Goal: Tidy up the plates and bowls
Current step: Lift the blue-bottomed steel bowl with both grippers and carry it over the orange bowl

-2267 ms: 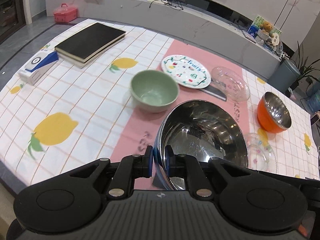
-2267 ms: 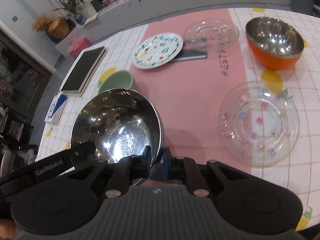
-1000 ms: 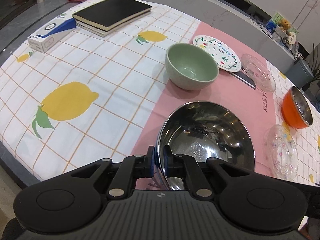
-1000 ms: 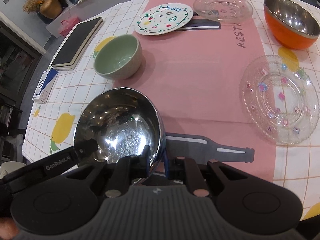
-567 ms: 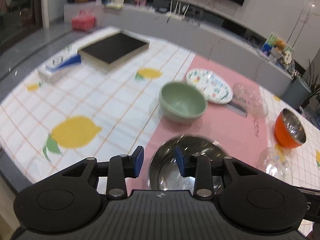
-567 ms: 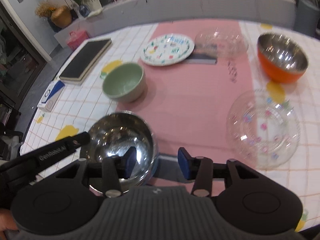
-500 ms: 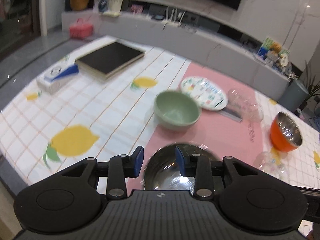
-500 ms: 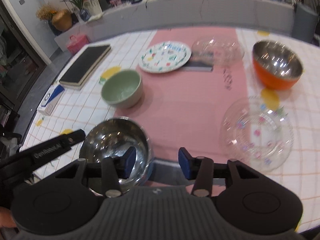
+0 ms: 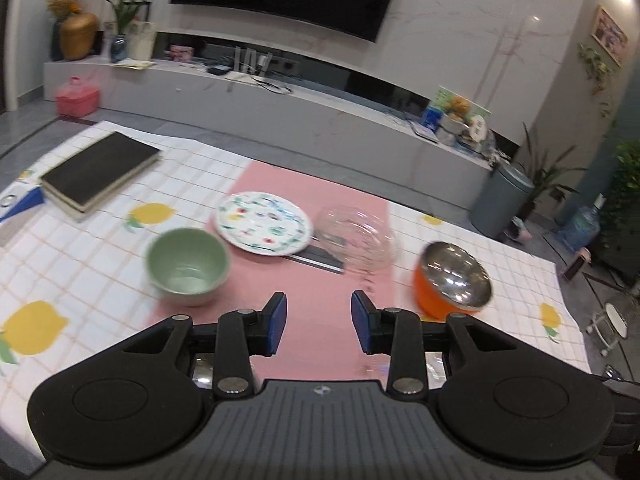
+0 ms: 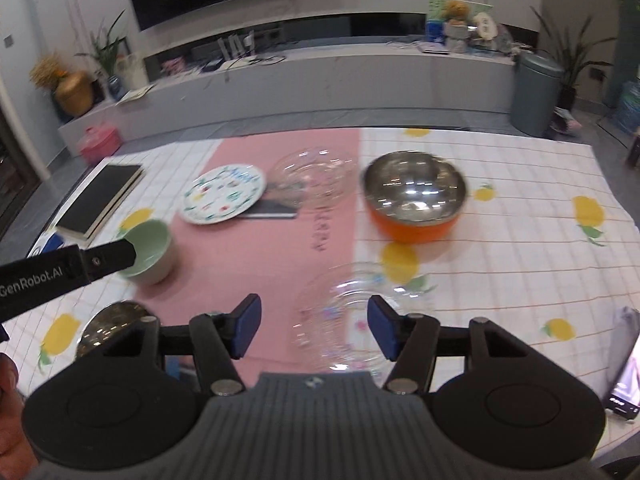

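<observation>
Steel bowl [image 10: 112,326] now released on table [image 10: 520,248]; both grippers, left [image 9: 318,322] & right [image 10: 314,326], just opened, fingers empty, lifted away. Next dish can be picked.

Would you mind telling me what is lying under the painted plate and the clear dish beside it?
A dark flat strip pokes out from beneath the painted plate and the clear dish on the pink runner. The rest of it is covered, so I cannot identify it.
</observation>
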A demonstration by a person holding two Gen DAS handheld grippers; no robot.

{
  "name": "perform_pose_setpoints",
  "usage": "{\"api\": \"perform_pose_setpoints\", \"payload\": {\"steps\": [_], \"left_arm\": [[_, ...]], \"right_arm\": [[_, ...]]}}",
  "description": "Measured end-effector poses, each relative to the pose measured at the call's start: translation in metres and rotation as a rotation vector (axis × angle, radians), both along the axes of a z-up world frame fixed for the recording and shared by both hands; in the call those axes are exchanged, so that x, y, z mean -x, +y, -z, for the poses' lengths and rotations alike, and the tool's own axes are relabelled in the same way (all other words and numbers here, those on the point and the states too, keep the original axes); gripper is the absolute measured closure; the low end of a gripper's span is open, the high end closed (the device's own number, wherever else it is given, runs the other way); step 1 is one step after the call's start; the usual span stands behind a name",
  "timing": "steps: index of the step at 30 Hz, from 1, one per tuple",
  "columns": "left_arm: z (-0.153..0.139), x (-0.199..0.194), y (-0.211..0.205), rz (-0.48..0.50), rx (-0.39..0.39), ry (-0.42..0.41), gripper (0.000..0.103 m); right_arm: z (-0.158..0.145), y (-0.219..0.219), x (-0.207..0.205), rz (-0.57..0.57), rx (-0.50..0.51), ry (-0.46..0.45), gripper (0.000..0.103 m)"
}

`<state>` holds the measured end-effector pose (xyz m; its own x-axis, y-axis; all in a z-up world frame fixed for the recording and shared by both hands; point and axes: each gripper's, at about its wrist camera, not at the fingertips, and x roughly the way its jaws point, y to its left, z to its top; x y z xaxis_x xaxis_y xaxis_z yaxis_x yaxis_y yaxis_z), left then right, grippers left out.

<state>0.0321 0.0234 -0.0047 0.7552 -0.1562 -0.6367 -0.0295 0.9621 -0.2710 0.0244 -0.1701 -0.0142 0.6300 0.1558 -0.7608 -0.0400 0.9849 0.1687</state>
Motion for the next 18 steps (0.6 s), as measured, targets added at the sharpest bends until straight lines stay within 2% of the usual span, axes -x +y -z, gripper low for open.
{"api": "perform_pose_setpoints", "payload": {"steps": [4, 7, 18], "left_arm": [[0.007, -0.012, -0.028, 0.063, -0.016, 0.016, 0.061], [0.012, -0.019, -0.044, 0.106, -0.010, 0.031, 0.049], [0.028, -0.059, -0.081, 0.162, 0.009, 0.066, 0.046]], "right_arm": [[0.007, -0.025, -0.007, 0.057, 0.012, 0.015, 0.043], [0.015, -0.039, -0.014, 0.090, 0.027, 0.024, 0.043], [0.037, -0.080, -0.053, 0.176, -0.001, 0.058, 0.043]]}}
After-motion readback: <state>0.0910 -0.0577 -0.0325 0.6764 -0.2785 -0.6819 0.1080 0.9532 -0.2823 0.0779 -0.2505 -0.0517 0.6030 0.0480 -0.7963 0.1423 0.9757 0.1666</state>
